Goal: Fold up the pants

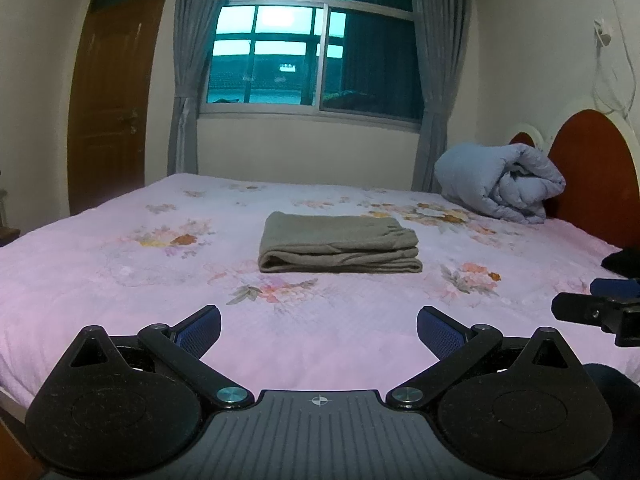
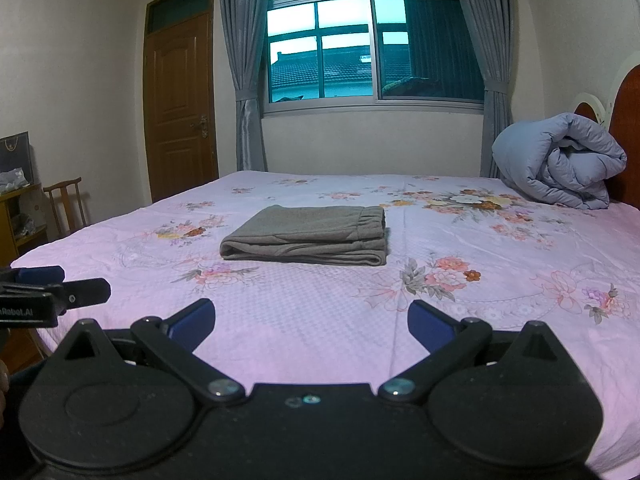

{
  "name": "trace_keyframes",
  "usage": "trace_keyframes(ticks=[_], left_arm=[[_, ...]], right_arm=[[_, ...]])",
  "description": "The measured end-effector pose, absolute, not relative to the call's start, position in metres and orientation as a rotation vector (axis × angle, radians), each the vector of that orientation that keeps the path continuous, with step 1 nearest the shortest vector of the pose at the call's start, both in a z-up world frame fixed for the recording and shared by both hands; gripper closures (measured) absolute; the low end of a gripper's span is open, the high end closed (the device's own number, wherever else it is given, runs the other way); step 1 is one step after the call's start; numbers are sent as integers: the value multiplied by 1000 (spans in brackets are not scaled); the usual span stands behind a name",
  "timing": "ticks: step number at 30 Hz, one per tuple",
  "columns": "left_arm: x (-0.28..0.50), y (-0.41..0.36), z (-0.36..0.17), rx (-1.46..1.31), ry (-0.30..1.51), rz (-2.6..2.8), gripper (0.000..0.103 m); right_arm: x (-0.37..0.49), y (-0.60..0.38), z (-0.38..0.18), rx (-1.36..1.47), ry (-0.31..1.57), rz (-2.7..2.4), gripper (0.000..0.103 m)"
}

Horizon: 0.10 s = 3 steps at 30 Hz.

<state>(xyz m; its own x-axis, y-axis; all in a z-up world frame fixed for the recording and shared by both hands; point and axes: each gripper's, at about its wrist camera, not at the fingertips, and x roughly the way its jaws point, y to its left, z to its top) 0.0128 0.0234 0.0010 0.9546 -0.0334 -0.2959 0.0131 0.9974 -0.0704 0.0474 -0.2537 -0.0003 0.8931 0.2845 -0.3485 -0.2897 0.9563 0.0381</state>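
The grey-brown pants (image 1: 339, 243) lie folded in a neat rectangular stack in the middle of the bed; they also show in the right wrist view (image 2: 306, 237). My left gripper (image 1: 319, 330) is open and empty, held above the bed's near edge, well short of the pants. My right gripper (image 2: 311, 322) is open and empty, also back from the pants. Each gripper shows at the edge of the other's view: the right one (image 1: 592, 304) and the left one (image 2: 60, 286).
The bed has a pink floral sheet (image 1: 120, 280). A rolled blue quilt (image 1: 502, 182) lies by the red headboard (image 1: 596, 176) at the far right. A dark item (image 1: 624, 260) lies at the right edge. A wooden chair (image 2: 66, 204) and cabinet stand left of the bed.
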Motion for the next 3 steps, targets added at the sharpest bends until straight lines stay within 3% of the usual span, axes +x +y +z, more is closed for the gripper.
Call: trace_keyframes(ticks=[3], left_arm=[[13,24,1,-69,304,-23,0]], right_arm=[[47,-253,0,-14,358,298,6]])
